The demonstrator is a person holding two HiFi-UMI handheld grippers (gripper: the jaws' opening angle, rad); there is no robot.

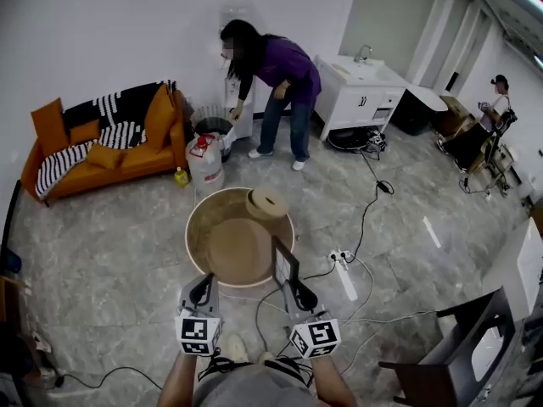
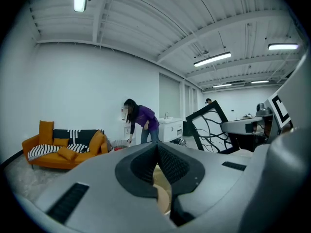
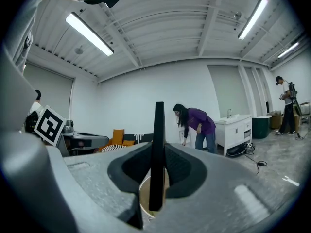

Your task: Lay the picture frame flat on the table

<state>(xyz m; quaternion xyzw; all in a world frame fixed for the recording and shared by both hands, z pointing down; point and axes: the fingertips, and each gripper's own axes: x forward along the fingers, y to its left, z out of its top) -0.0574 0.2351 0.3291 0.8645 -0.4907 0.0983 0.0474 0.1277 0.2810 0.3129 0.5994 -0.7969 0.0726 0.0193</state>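
Note:
A black picture frame [image 1: 285, 265] stands upright on edge over the near right rim of the round wooden table [image 1: 221, 227]. My right gripper [image 1: 293, 288] is shut on its lower edge. In the right gripper view the frame [image 3: 157, 144] shows edge-on between the jaws of the right gripper [image 3: 157, 178]. The left gripper view shows its face [image 2: 211, 125] with a branch pattern, tilted a little. My left gripper [image 1: 205, 281] hovers at the table's near left rim, shut with nothing in it [image 2: 157, 147]. A short wooden cylinder [image 1: 266, 203] sits at the table's far side.
A person in purple [image 1: 276, 75] bends over beside a water bottle [image 1: 204, 161] past the table. An orange sofa [image 1: 102, 138] is far left, a white cabinet [image 1: 356, 96] far right. Cables and a power strip [image 1: 341, 259] lie on the floor right. A dark chair [image 1: 458, 354] stands near right.

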